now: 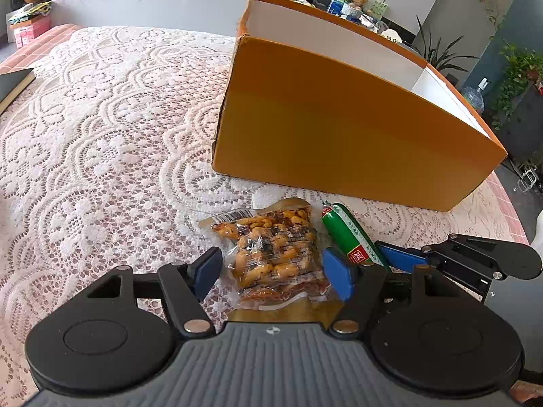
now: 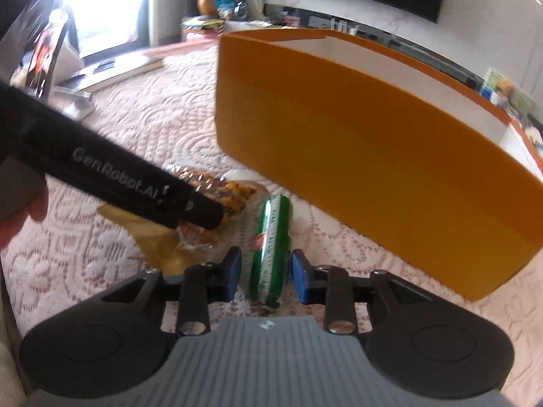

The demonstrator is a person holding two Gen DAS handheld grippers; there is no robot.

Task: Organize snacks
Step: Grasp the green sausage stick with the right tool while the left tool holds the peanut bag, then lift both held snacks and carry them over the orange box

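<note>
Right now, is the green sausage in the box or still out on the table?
Out. The sausage lies flat on the lace cloth in front of the orange box, beside the snack bag.

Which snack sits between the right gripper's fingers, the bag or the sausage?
The green-wrapped sausage. It lies between the right gripper's blue pads, apparently with small gaps either side. The clear bag of golden snacks lies between the left gripper's fingers instead.

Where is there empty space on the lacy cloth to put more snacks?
The white lace tablecloth is bare to the left of the tall orange cardboard box and the clear bag of orange snacks. It is crowded just in front of the box: the bag, the green sausage stick, the left gripper and right gripper sit close together.
</note>
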